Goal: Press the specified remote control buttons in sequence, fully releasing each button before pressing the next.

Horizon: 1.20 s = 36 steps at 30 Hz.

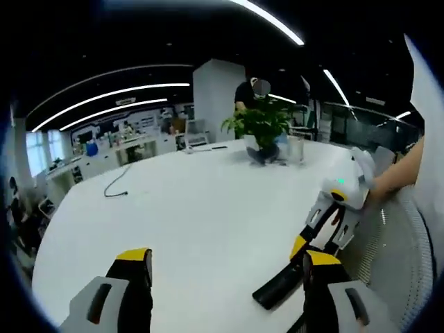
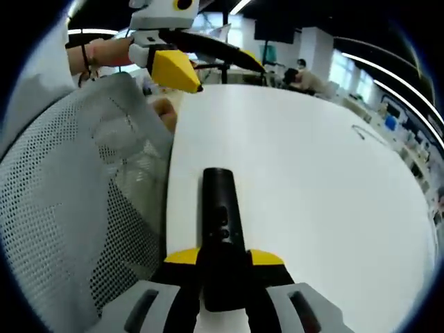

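Right gripper [image 2: 223, 267] clamps the near end of the black remote control [image 2: 220, 229], which lies at the white table [image 2: 312, 180] edge. Left gripper [image 1: 225, 277] hangs above the table, jaws spread, holding nothing.

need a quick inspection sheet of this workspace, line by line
surface: white table, large and rounded, mostly bare.
job's things: black remote control, lying at the table's edge, one end between the right tongs.
clutter: potted green plant at the far side of the table, with a clear glass beside it.
grippers: right tongs shut on the remote control; left tongs open, holding nothing, above the table.
cables: one thin dark cable lying loose on the far left of the table.
surroundings: mesh chair back beside the table edge; open office with desks and ceiling light strips; a person behind the plant.
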Each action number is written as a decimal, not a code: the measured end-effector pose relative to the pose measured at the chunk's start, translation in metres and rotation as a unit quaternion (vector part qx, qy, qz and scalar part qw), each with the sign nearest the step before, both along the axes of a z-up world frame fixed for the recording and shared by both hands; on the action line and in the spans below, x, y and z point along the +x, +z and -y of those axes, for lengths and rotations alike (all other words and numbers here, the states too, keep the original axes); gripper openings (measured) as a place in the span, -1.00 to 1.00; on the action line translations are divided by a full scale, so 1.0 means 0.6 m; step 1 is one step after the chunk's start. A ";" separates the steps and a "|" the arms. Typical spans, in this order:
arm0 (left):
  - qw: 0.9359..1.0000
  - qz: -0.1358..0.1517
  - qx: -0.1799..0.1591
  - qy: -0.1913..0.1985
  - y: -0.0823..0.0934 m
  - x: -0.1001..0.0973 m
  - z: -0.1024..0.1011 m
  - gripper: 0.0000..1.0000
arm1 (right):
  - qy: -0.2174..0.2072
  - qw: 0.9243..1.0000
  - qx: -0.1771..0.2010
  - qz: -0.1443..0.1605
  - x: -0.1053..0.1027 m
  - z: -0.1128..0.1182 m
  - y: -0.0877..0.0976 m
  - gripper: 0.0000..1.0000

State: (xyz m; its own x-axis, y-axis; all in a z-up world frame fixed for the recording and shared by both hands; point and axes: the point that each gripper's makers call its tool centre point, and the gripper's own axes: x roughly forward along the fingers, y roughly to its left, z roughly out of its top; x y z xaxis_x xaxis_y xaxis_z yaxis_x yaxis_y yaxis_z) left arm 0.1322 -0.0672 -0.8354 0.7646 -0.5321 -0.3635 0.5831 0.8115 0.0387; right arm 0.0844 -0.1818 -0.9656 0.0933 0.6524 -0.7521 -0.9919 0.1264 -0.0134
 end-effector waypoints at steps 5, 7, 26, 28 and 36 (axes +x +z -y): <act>0.995 0.062 -0.069 0.043 0.039 0.003 -0.024 1.00 | -0.001 1.000 0.001 0.000 0.000 0.000 0.001 -0.57; 0.992 0.061 -0.096 0.051 0.039 0.002 -0.024 1.00 | -0.001 1.000 0.002 0.000 0.000 0.000 0.001 -0.57; 0.989 0.092 -0.091 0.070 0.052 -0.002 -0.033 0.83 | -0.028 0.999 0.010 -0.027 0.007 -0.004 0.004 -0.57; 0.986 0.102 -0.104 0.075 0.061 -0.001 -0.035 0.87 | -0.024 0.999 0.004 -0.022 0.010 -0.002 0.003 -0.57; 0.985 0.108 -0.111 0.077 0.071 -0.002 -0.032 0.89 | -0.015 0.999 -0.017 -0.026 0.028 0.005 0.005 -0.58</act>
State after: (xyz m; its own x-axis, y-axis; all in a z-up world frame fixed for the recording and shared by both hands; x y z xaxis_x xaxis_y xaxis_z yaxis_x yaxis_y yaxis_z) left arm 0.1311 -0.0482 -0.7930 0.8891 -0.4522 -0.0710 0.4505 0.8919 -0.0398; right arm 0.1011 -0.1847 -0.9628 0.0720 0.6245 -0.7777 -0.9871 0.1565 0.0342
